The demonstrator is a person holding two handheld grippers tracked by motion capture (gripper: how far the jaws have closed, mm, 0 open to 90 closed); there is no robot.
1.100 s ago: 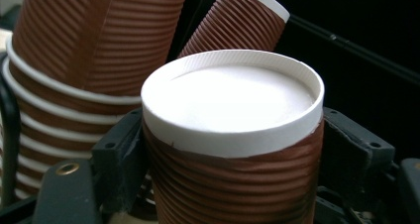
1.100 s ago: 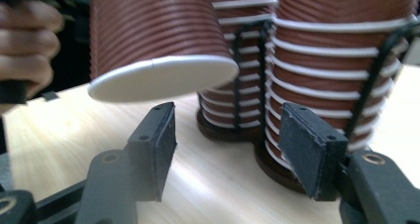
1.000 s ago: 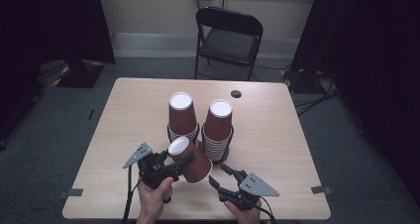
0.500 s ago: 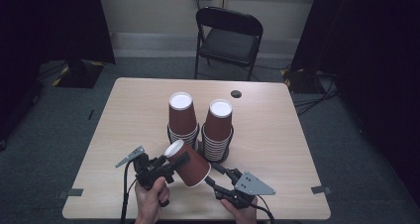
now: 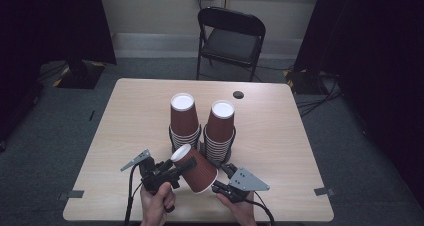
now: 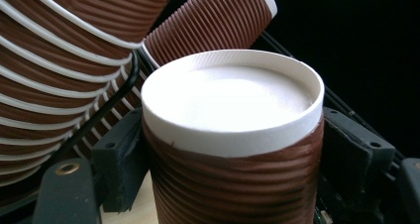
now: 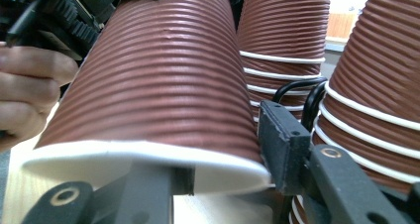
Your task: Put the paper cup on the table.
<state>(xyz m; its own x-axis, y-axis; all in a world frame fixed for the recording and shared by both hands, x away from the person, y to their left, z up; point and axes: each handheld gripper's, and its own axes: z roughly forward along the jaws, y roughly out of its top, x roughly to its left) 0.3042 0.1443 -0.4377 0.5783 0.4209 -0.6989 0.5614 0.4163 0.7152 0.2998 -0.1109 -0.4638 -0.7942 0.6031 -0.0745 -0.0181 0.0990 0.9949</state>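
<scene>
Cup tilted, clamped between left jaws

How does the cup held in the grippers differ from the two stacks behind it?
The held cup is single; each stack nests many cups. The held cup is tilted and lifted, clamped near its base by the left gripper; the stacks stand upside down on the table. All are brown ribbed paper cups with white rims.
</scene>
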